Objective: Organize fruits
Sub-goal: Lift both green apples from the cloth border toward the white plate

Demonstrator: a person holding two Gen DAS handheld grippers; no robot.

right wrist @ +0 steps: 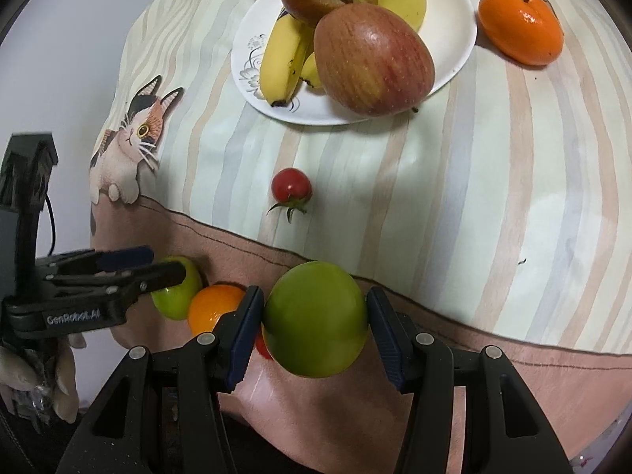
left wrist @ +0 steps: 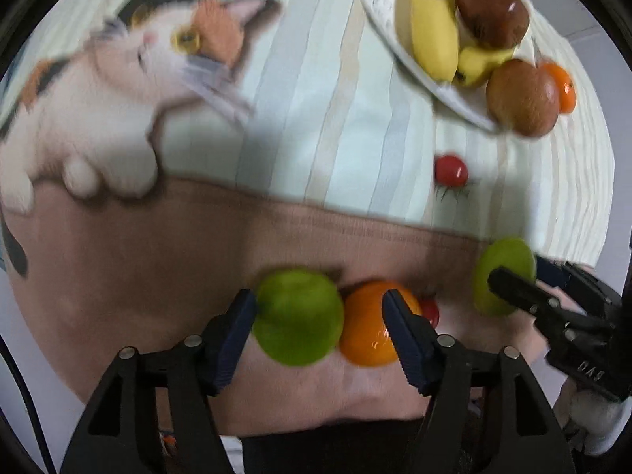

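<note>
Right fingers (right wrist: 315,326) clamp one green apple (right wrist: 316,322) — left fingers (left wrist: 320,316) (apart) flank another (left wrist: 298,318).

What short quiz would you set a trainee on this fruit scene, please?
1. True or false: the tangerine lies beside the plate, not on it.
2. What do the right gripper jaws hold? A banana, B green apple, C tomato.
3. How many red apples are on the plate?
Key: 1 true; 2 B, the green apple; 3 two.
</note>
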